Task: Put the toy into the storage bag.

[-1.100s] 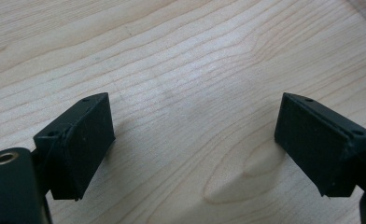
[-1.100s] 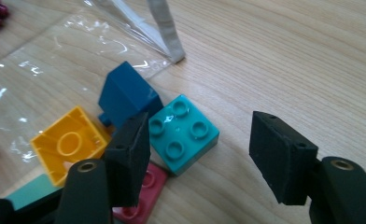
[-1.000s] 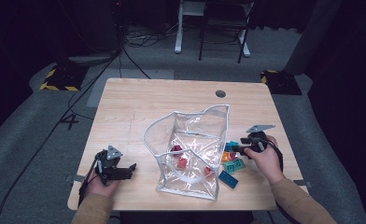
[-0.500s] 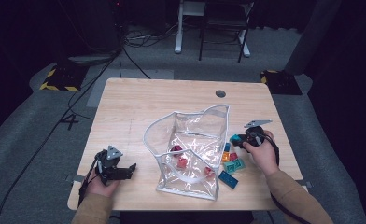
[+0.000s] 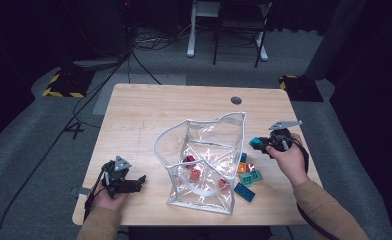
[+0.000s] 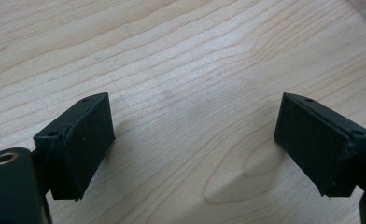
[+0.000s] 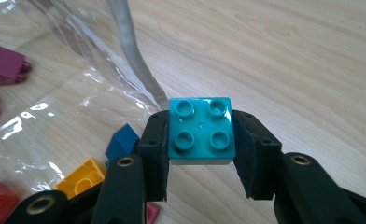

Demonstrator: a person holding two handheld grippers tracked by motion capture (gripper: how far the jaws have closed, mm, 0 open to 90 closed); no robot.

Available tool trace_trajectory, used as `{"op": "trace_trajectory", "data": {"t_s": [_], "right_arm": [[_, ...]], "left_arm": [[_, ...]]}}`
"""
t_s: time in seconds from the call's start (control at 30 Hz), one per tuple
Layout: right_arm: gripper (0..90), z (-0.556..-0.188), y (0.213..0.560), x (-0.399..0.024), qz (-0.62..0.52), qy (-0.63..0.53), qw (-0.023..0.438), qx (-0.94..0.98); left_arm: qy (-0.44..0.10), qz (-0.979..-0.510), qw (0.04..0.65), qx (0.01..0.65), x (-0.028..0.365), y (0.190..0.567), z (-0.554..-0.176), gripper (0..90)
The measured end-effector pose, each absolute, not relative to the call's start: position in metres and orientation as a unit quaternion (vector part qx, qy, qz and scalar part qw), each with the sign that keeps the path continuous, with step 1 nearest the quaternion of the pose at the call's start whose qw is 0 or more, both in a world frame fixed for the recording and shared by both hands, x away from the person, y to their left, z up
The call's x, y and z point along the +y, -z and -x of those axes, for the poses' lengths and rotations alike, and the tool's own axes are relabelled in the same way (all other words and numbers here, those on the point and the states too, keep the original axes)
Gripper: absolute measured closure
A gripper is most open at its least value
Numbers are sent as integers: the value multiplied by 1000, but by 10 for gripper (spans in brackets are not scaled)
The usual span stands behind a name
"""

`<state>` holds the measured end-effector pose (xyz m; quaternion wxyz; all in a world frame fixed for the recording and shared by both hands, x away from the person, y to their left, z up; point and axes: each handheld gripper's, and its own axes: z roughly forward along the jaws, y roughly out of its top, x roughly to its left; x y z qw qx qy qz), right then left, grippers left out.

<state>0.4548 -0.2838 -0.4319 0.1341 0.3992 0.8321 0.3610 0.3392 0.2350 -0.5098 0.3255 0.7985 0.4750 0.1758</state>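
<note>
One teal four-stud brick [image 7: 200, 130] sits clamped between the pads of my right gripper [image 7: 200, 149], jaws about half closed and pressing its two sides; in the high view I hold it above the table [image 5: 149, 115], just right of the clear plastic bag [image 5: 204, 160]. My left gripper [image 6: 195, 144] rests near the table's front left corner, jaws spread wide with bare wood between them (nothing gripped). Loose bricks lie beside the bag below my right hand: a yellow one [image 7: 80, 181], a blue one [image 7: 121, 142]. Red and magenta bricks [image 7: 3, 65] lie inside the bag, whose grey rim [image 7: 130, 56] stands close ahead of the held brick.
</note>
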Motion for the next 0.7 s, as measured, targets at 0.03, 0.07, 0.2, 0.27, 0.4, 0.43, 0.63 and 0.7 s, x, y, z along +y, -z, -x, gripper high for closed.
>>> {"op": "trace_trajectory", "data": {"t_s": [0.03,0.07,0.2,0.27,0.4,0.43,0.63,0.7], "right_arm": [[590,-454,428,-284,-398,-363,134,832],[590,-453,423,-283,-398,-366,133,831],[590,-451,410,-282,-392,-372,137,830],[590,-447,396,-281,-386,-380,136,830],[590,-443,382,-279,-379,-386,139,829],[590,-441,372,-277,-375,-389,140,830],[589,-434,346,-272,-358,-403,142,830],[589,-431,336,-271,-354,-413,145,827]], "left_arm": [[-176,-798,326,475,235,510,-339,121],[-176,-798,326,475,235,510,-339,121],[-176,-798,326,475,235,510,-339,121],[-175,-798,326,476,235,510,-339,121],[-176,-799,325,475,235,510,-339,121],[-176,-798,325,475,235,510,-339,121],[-176,-798,326,475,235,510,-339,121],[-176,-799,325,475,235,510,-339,121]]}}
